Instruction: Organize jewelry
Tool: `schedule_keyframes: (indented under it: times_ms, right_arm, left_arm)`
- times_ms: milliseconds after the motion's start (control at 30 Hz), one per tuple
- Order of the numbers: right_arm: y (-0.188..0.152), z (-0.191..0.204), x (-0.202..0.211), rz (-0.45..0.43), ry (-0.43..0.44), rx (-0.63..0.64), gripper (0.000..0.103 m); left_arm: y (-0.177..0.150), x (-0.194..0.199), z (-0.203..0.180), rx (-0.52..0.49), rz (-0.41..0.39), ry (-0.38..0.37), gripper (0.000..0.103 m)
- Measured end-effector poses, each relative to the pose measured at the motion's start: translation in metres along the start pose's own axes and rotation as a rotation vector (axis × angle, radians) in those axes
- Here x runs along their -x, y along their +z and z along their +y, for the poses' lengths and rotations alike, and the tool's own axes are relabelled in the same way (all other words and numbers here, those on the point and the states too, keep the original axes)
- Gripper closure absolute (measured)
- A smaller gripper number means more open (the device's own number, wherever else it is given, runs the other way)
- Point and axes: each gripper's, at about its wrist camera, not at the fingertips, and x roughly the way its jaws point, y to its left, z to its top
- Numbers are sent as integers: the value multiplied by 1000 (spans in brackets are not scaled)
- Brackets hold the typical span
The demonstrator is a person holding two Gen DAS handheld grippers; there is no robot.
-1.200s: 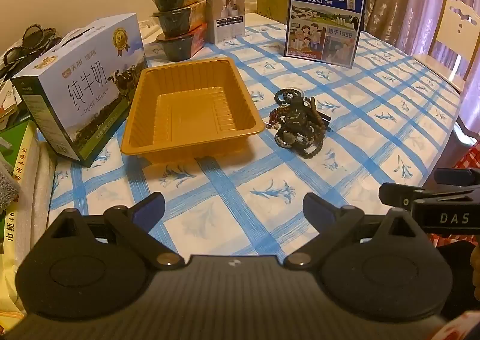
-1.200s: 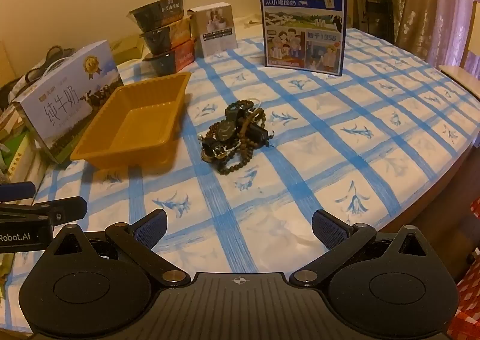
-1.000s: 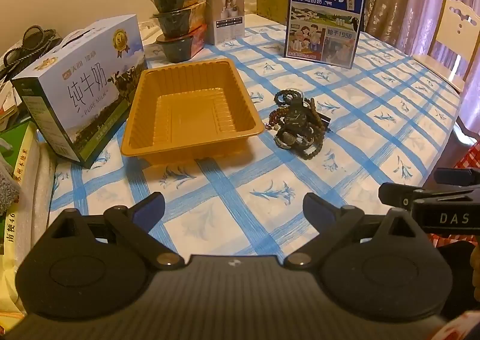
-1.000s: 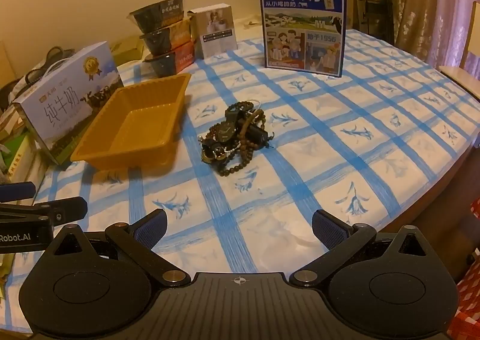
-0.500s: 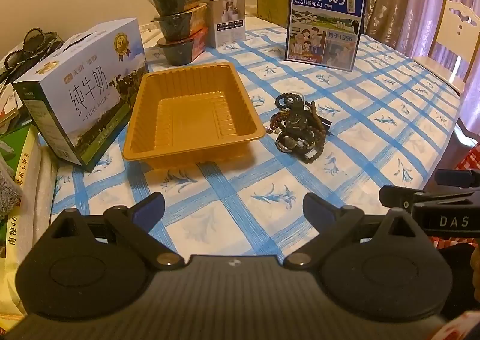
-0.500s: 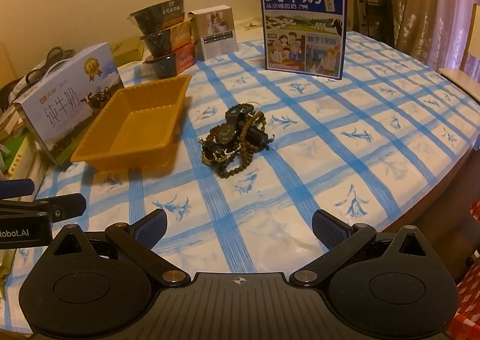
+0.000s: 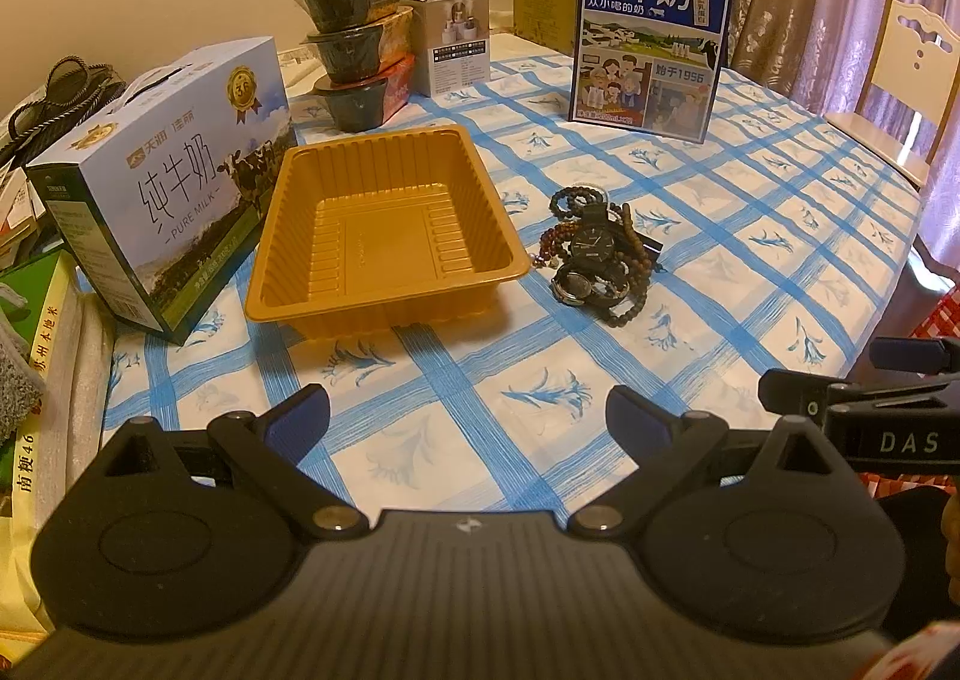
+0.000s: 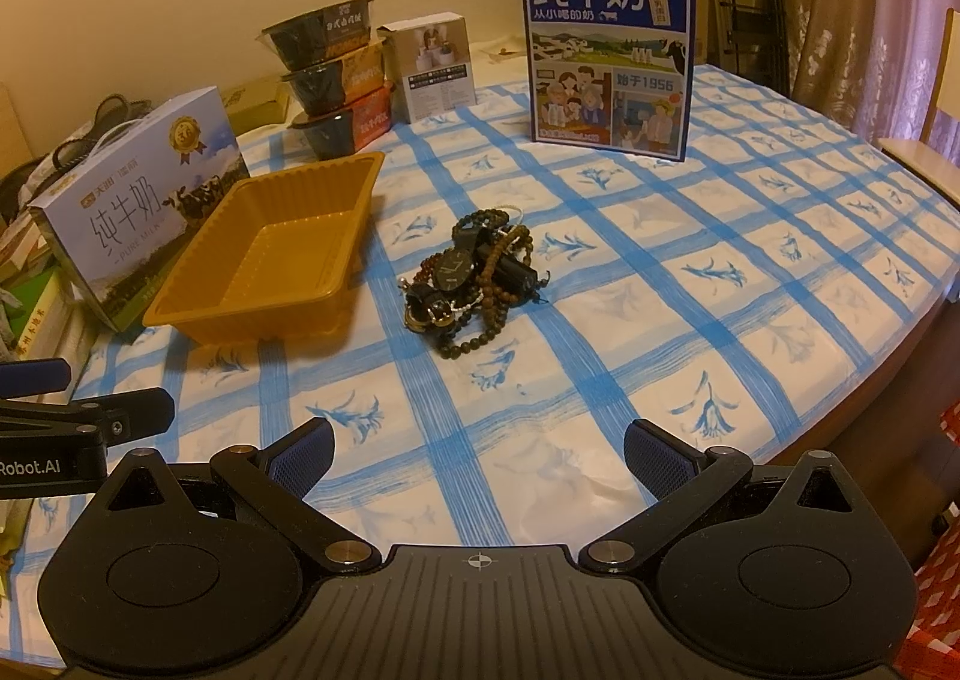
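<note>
A tangled pile of jewelry (image 7: 597, 255) (image 8: 474, 279), dark bead bracelets and black watches, lies on the blue-checked tablecloth. Just left of it stands an empty orange plastic tray (image 7: 384, 236) (image 8: 270, 260). My left gripper (image 7: 468, 417) hovers open over the near edge of the table, well short of the tray and the pile, nothing between its fingers. My right gripper (image 8: 477, 449) is open too, near the table's front edge with the pile straight ahead. Each gripper's body shows at the side of the other's view.
A pale milk carton box (image 7: 162, 188) lies left of the tray. Stacked bowls (image 7: 354, 44), a small white box (image 7: 453, 44) and an upright blue milk box (image 7: 651, 44) stand at the back. Books (image 7: 36, 356) lie at the far left, a chair (image 7: 900, 80) at the right.
Both grippers have drifted slightly forward and up over the table; the tray and pile sit a little lower in view. Nothing was touched.
</note>
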Motion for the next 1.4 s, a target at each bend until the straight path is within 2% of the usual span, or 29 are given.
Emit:
schedule_keyframes:
  times_ms: [1400]
  right_arm:
    - [1,4,5,-8,3,2,0]
  left_arm:
    - [1,2,-1,1,-6,0,5]
